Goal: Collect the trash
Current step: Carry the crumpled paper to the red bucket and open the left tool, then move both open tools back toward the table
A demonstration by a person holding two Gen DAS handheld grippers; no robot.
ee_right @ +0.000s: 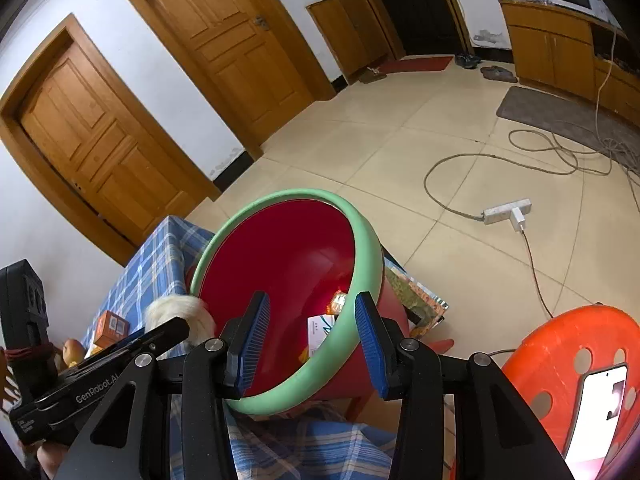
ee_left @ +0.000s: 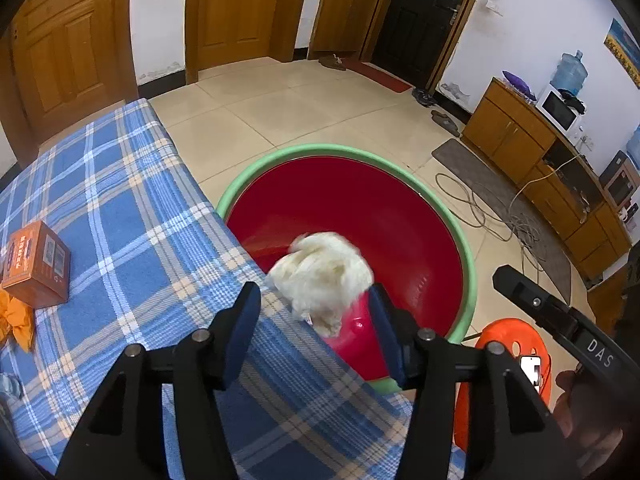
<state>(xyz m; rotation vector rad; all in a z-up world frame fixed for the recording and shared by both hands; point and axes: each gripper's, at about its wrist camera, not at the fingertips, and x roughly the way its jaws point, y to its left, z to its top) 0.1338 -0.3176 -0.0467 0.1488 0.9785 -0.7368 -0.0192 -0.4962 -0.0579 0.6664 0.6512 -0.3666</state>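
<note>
A red bin with a green rim [ee_left: 320,148] is tilted against the edge of the table with the blue plaid cloth [ee_left: 120,208]. My left gripper [ee_left: 314,312] is open over that edge. A blurred white tissue wad [ee_left: 320,276] sits just past its fingertips, above the bin's mouth and touching neither pad. My right gripper [ee_right: 312,344] is shut on the bin's green rim [ee_right: 280,196], one pad inside the wall and one outside. Paper scraps [ee_right: 324,324] lie in the bottom of the bin. In the right wrist view the tissue wad [ee_right: 180,312] shows left of the bin.
An orange box [ee_left: 38,264] and orange peel [ee_left: 16,320] lie on the cloth at the left. An orange stool [ee_right: 580,360] with a phone on it stands at the right. Cables and a power strip [ee_right: 506,210] lie on the tiled floor, with cabinets along the far right wall.
</note>
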